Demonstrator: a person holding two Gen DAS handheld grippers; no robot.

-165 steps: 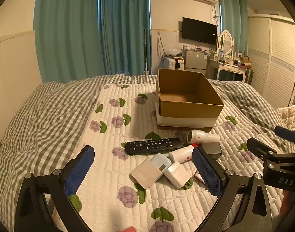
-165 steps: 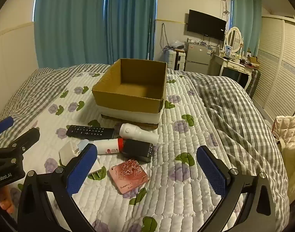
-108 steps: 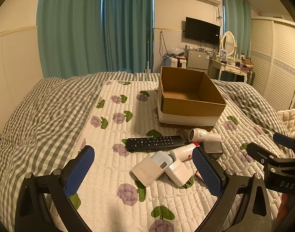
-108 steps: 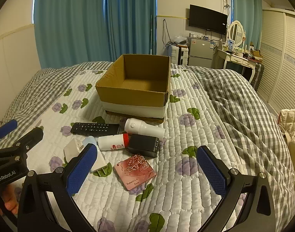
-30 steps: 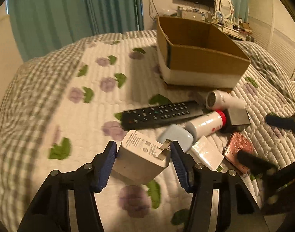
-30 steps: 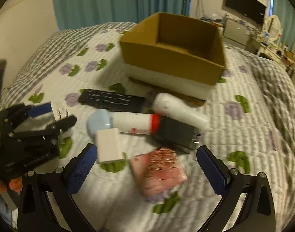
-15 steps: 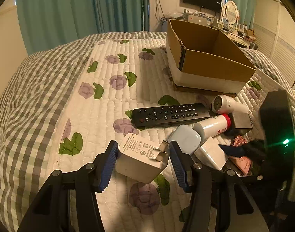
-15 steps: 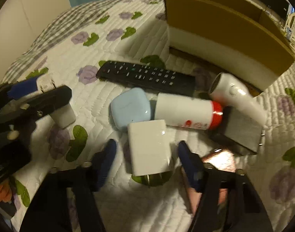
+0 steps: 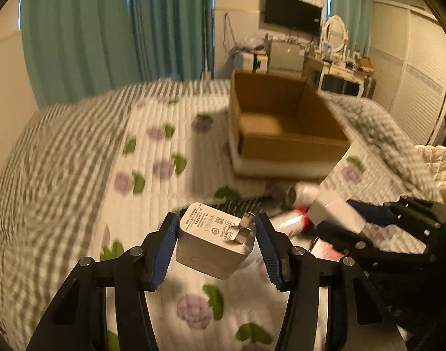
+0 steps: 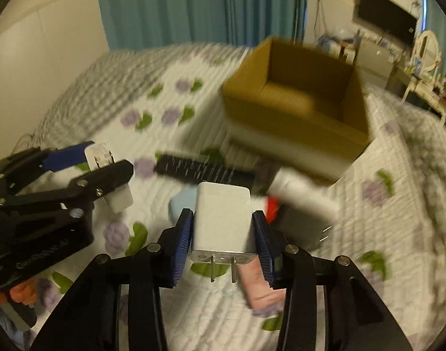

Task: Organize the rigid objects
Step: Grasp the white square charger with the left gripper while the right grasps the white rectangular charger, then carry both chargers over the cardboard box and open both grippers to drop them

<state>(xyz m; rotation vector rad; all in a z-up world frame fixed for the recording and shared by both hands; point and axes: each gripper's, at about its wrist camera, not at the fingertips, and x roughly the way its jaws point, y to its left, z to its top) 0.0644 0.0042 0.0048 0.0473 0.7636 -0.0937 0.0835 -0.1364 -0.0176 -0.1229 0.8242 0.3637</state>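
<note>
White square wall charger (image 9: pixel 215 241) clamped in left hand-held gripper (image 9: pixel 216 247), smaller white plug adapter (image 10: pixel 221 222) pinched by right hand-held gripper (image 10: pixel 222 241), open brown cardboard box (image 10: pixel 296 108) on quilted bed (image 10: pixel 384 219) beyond.

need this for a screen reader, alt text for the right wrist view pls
The right gripper is shut on a white charger, prongs toward the camera, above a floral quilt. At left, the left gripper holds another white charger. An open cardboard box sits beyond a black remote.
</note>
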